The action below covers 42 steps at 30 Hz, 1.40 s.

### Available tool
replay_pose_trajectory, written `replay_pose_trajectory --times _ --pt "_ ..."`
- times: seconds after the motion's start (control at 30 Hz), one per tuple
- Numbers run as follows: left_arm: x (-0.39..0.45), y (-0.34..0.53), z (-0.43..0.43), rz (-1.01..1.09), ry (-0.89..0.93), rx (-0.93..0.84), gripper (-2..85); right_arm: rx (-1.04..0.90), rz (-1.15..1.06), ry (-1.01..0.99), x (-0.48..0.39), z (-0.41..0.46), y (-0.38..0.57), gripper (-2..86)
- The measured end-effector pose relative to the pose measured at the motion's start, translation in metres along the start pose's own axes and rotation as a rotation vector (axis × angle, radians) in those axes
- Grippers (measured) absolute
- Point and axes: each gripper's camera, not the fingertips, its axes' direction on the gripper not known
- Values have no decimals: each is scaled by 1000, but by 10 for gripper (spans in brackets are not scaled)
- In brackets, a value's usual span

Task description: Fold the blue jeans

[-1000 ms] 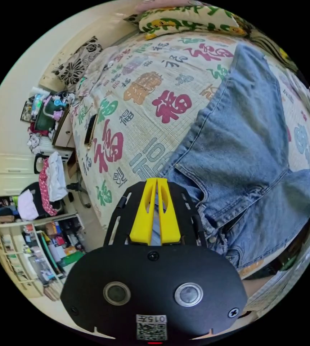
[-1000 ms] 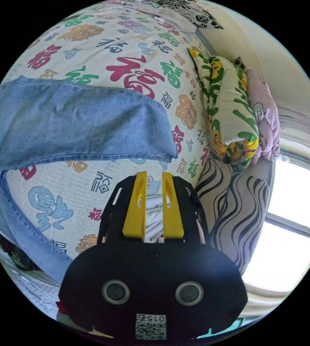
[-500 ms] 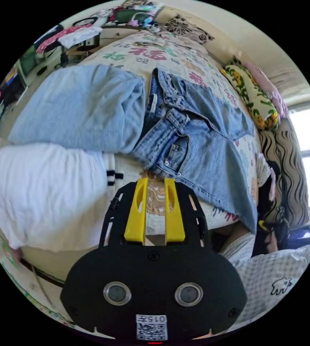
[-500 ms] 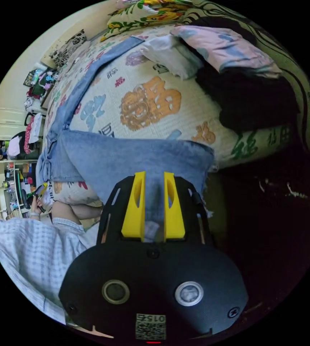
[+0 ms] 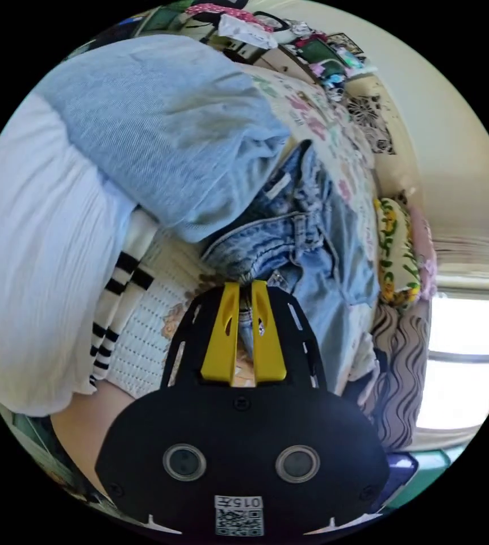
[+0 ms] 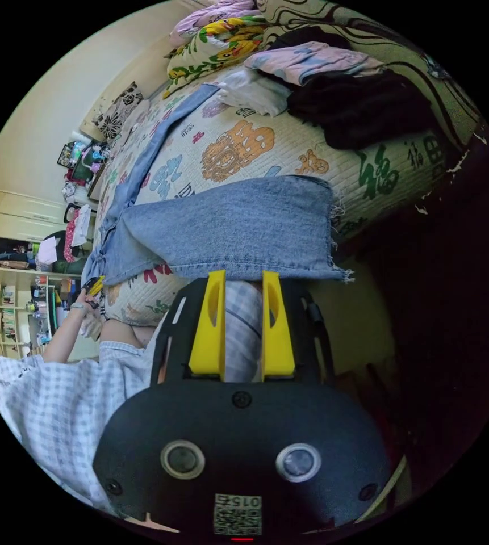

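The blue jeans (image 5: 289, 244) lie on the bed with the waistband bunched up just ahead of my left gripper (image 5: 244, 284). Its yellow jaws are nearly together, with a fold of denim pinched between them. In the right gripper view one jeans leg (image 6: 238, 224) hangs over the bed's edge with its frayed hem to the right, and the other leg runs away along the bed. My right gripper (image 6: 243, 276) is open, its tips just under that leg's lower edge, nothing between them. The left gripper (image 6: 93, 285) shows small at the jeans' waist, in the person's hand.
A folded light blue garment (image 5: 159, 130) and a white one (image 5: 28, 255) lie beside the waistband. Pink, white and black clothes (image 6: 335, 85) are piled on the printed bed cover (image 6: 238, 145). A person's checked sleeve (image 6: 51, 403) is low on the left. Shelves (image 6: 5, 295) stand beyond.
My left gripper has closed on the jeans at the waist; half a second ago it was open and short of them. Both cameras have swung. The right gripper stays open.
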Motion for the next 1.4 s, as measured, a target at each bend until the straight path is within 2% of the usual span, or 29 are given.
replay_pose_trajectory --times 0.07,0.13,0.3,0.43,0.6,0.7,0.8,0.83,0.93,1.13,1.27,1.33,1.4 --pt "10 -1 -25 87 70 38 7 4 50 -31 20 -6 6 109" --pt "35 -3 -71 231 140 131 0 28 153 -144 50 -14 13 115" --pt "62 7 -164 474 144 238 -3 63 304 -317 99 -21 22 135" --pt "26 25 -206 455 72 292 -3 157 490 -552 138 -17 29 139" --pt "-27 44 -200 383 -9 182 -4 167 559 -604 157 -11 22 151" --pt "-40 61 -197 389 -38 189 -3 142 517 -554 152 -16 15 134" --pt "-50 68 -205 372 -11 191 -3 176 489 -477 143 -20 7 27" --pt "-52 69 -209 371 -11 183 -3 194 446 -418 133 -21 1 19" --pt "-50 71 -219 396 -20 174 -3 214 289 -324 95 -24 -25 8" --pt "-51 80 -239 428 -12 170 -3 369 -10 -300 7 -65 -100 4" --pt "-62 106 -239 441 -35 137 -1 419 -35 -191 -11 -70 -121 7" --pt "-75 124 -230 433 -68 90 0 359 6 -25 -6 -38 -129 12" --pt "-88 132 -218 401 -93 45 2 262 51 20 4 1 -135 20"
